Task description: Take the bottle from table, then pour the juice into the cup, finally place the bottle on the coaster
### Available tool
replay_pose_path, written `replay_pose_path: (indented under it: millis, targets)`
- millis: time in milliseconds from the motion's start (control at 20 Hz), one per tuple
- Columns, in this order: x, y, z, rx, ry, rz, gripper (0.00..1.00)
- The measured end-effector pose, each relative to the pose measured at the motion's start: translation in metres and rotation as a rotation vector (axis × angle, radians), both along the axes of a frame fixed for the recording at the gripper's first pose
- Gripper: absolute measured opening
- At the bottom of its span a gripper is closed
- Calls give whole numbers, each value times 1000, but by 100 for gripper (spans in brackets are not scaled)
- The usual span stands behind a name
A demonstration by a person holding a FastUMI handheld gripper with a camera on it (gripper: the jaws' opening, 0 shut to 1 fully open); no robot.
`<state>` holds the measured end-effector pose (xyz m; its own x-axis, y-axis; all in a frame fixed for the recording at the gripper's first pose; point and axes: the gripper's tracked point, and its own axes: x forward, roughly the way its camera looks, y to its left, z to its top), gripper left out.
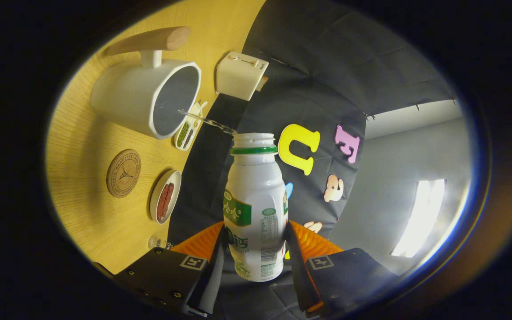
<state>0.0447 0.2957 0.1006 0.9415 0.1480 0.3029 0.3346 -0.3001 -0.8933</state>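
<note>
Gripper view: I had the gripper (256, 249) pinching the bottle (256, 209), one finger pressed on each side of its lower body, so it sat between the fingers w/ its mouth pointing ahead of them. Bottle was white plastic, rounded shoulders, waisted middle, green ring under the open threaded neck. Its label was green and white w/ a barcode and a small printed table; writing too small and warped for me to make out.

A thin clear stream (205, 120) ran from the bottle mouth into the cup (147, 95) just beyond it. Cup was white, cylindrical, matte, dark speckled inside, w/ a rounded wooden handle (151, 40) on a short white post.

Coaster (123, 173) lay on the table (91, 213) near the cup, apart from it: round, wood-look, engraved w/ a ring of lettering and a centre emblem, illegible to me. Table top was light wood grain.

Beside the coaster sat a small white oval dish (165, 196) holding something reddish-brown. Past the cup, a narrow white tray (187, 132) w/ green and dark grains, and a white boxy item (240, 75) w/ rounded corners.
</note>
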Motion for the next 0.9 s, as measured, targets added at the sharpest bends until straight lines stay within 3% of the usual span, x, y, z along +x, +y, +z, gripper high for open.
replay_pose_path:
  millis: [900]
  targets:
    - [-3,12,4,-136,-19,16,68]
